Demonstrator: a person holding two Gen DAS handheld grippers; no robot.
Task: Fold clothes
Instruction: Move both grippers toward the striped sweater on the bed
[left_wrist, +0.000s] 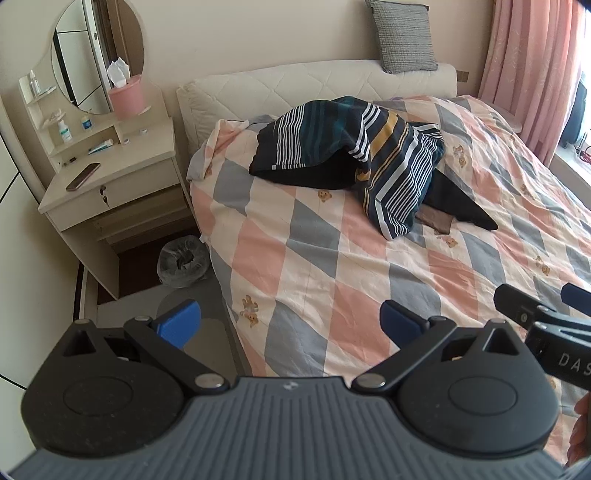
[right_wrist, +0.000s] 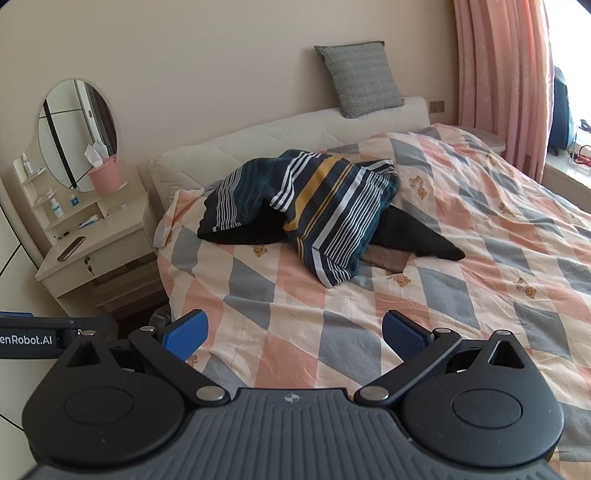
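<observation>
Both tools hung above the near part of the quilt (right_wrist: 461, 236), nothing in either. The left gripper (left_wrist: 290, 323) had its blue pads spread wide, and the right gripper (right_wrist: 295, 334) stood just as wide apart. The clothes lay well ahead of both sets of fingers, toward the headboard (right_wrist: 295, 129): a striped garment (right_wrist: 325, 206) heaped over a black garment (right_wrist: 417, 236), with a small brown cloth (right_wrist: 386, 258) tucked under the striped sleeve end. The likely trouble was in that overlap; a pinch taken on the striped fabric could catch the black layer beneath, or the quilt itself, and drag the whole heap instead of one piece. A grab at the crumpled middle, not at a hem or shoulder, would leave it hard to spread flat. The left wrist view alone showed the bin (left_wrist: 183, 260) on the floor left of the bed and the neighbouring tool's jaw at its right edge; the right wrist view gave more of the quilt beyond the heap.
</observation>
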